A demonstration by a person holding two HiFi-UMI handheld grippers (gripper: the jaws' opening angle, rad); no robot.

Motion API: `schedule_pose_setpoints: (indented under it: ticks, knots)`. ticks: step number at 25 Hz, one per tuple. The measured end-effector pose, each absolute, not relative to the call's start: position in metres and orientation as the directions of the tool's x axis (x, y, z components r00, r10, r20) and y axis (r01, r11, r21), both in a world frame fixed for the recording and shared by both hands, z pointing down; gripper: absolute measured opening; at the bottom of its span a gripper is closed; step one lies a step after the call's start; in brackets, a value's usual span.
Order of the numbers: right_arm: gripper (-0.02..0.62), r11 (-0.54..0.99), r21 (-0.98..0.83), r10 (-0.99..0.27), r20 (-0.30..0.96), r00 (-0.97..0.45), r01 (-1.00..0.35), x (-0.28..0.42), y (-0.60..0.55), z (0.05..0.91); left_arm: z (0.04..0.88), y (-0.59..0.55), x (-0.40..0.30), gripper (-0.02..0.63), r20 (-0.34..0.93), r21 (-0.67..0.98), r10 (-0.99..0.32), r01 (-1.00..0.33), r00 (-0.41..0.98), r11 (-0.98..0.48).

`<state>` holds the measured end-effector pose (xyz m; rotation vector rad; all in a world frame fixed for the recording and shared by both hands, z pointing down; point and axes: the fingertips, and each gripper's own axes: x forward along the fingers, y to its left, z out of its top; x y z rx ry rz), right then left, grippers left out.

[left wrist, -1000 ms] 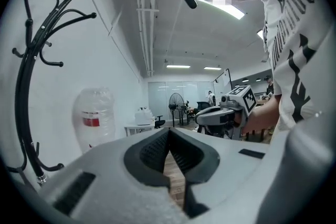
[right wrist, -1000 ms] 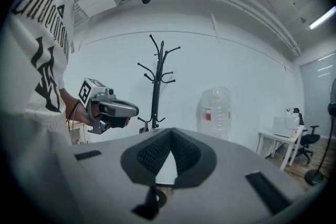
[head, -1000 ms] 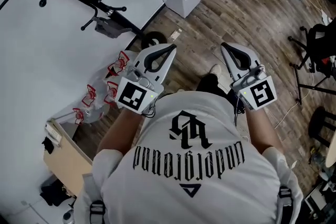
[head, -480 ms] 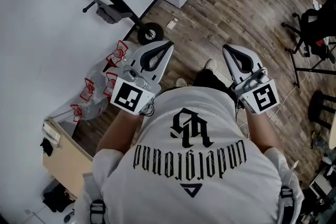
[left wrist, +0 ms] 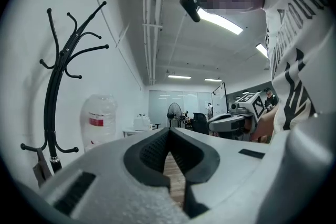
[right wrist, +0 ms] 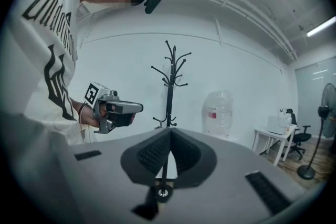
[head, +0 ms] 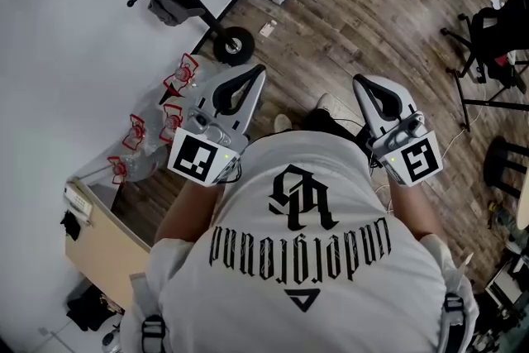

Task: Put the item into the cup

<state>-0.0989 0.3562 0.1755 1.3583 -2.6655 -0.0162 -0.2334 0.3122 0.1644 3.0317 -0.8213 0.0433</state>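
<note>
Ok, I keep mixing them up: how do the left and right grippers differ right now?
The left gripper is beside the water bottles; the right gripper is over wood floor. The left gripper's marker cube shows a different pattern from the right gripper's marker cube. Both are shut with nothing between the jaws.

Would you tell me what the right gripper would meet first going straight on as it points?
Probably the black coat rack, dead ahead of the right gripper; depth is unclear.
</note>
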Motion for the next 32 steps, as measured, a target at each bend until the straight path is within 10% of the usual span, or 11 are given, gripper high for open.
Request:
schedule_pose_setpoints:
  ticks: [32]
  knots:
    - [0.005,0.561,0.112,-0.828,0.101,-0.552,-0.82,-0.083,0.367,0.169,0.151,0.32,-0.238,0.006,-0.024,-0.053,-0.514,-0.514,0.858,-0.856]
